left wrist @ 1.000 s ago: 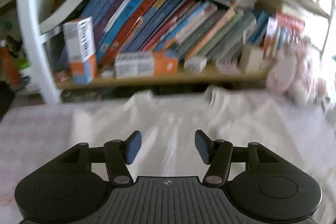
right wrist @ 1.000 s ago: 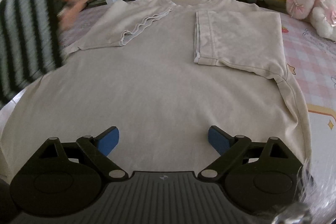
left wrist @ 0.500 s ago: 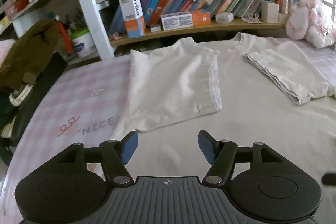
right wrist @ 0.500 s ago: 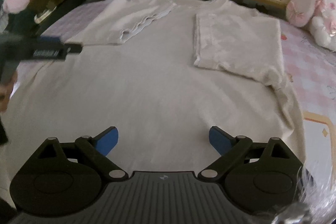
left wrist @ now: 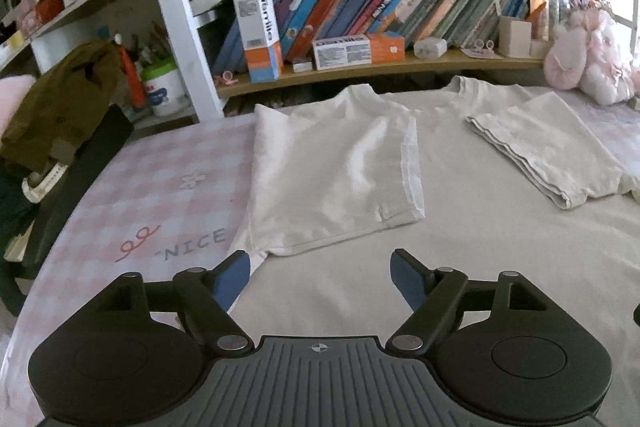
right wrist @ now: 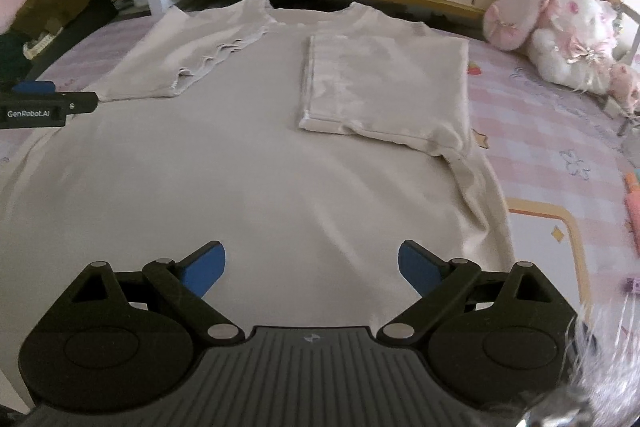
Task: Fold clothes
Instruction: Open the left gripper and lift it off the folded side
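A cream T-shirt lies flat on the pink checked tablecloth, collar toward the bookshelf. Both sleeves are folded inward onto the body: the left sleeve and the right sleeve. My left gripper hovers open over the shirt's left edge, just below the folded left sleeve, holding nothing. In the right wrist view the left gripper pokes in from the left edge. My right gripper is open above the lower middle of the shirt, empty.
A bookshelf full of books and boxes runs along the table's far side. Pink plush toys sit at the back right. A brown garment lies over a dark chair at the left. The tablecloth shows beside the shirt.
My left gripper swung down from facing the bookshelf and pulled back to the shirt's left edge, jaws widening slightly. The striped sleeve has left the right wrist view. The right gripper barely moved.
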A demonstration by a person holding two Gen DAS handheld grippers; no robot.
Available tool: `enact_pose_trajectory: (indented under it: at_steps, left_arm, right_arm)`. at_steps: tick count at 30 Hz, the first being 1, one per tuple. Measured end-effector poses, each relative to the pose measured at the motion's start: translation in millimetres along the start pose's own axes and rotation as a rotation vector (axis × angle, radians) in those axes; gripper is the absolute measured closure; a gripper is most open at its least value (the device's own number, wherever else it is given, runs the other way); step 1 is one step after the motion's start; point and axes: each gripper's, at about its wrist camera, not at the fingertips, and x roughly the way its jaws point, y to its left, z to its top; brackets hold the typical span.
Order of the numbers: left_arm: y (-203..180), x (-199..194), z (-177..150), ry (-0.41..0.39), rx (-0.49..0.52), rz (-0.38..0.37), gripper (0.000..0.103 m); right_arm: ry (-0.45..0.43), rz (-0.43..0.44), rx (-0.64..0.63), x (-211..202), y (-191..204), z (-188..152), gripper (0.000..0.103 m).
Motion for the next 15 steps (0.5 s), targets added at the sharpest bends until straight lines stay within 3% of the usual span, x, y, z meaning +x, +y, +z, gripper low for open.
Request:
enact_pose_trajectory:
  at_steps: [11,15]
  left_arm:
    - [-27,29,15,-0.023,0.093,-0.076,0.027]
    - [-39,41,21,-0.033,0.127,-0.107,0.053]
  right_arm:
    - [0.055,-0.023,0.009,7,2,-12,0.007]
    - [0.053,-0.027,0.013,7,4,-13,0.007]
